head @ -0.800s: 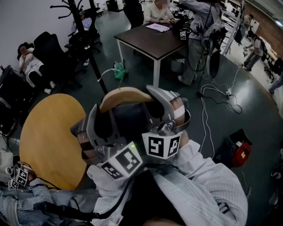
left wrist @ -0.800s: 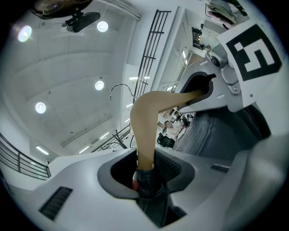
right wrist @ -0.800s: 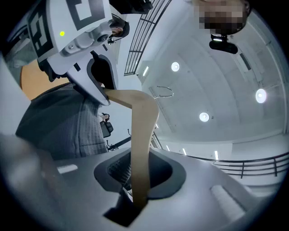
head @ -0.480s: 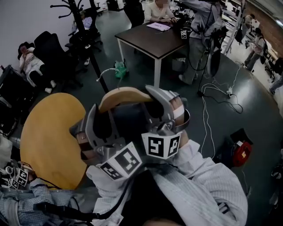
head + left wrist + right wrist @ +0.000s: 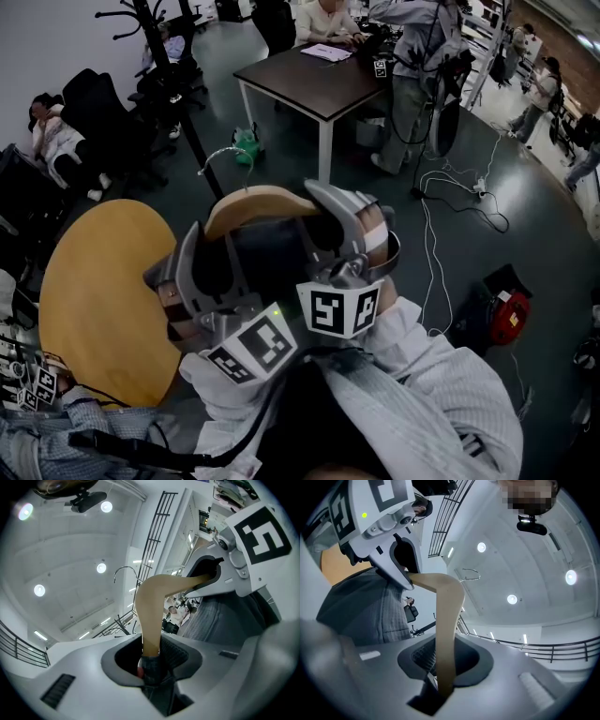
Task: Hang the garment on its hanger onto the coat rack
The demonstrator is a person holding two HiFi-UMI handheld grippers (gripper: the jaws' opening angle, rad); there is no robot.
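While aloft, hanger (image 5: 258, 200) tight between the fingers (image 5: 189, 272)

Open floor (image 5: 281, 161) lies between coat rack (image 5: 187, 124) and dark table (image 5: 309, 80); chairs (image 5: 103, 112) crowd the rack's base.

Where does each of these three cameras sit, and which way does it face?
Left gripper view: rides the left gripper, faces up at the ceiling; clamped curved wooden hanger ahead.
Right gripper view: rides the right gripper, also faces up; same hanger.
Head view: on the person's head, looking steeply down at both grippers and white sleeves.
Shared: both gripper views show the metal hook.
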